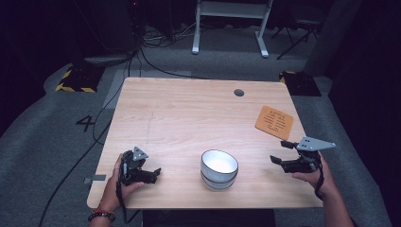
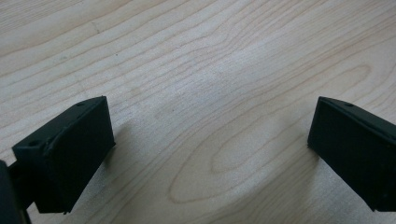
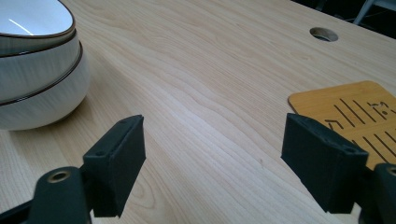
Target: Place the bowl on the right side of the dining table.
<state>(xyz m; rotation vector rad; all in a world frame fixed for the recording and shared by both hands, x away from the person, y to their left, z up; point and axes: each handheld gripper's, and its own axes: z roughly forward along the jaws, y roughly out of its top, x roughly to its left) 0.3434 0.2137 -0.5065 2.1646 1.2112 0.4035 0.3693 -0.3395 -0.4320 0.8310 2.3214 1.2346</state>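
While the stacked bowls (image 1: 219, 169) sit near the front edge of the surface (image 1: 189, 113), the left gripper (image 1: 153, 173) and right gripper (image 1: 278, 152) wait on either side, both wide open and holding nothing

Bowls (image 1: 219, 169) left of mat (image 1: 274, 122)
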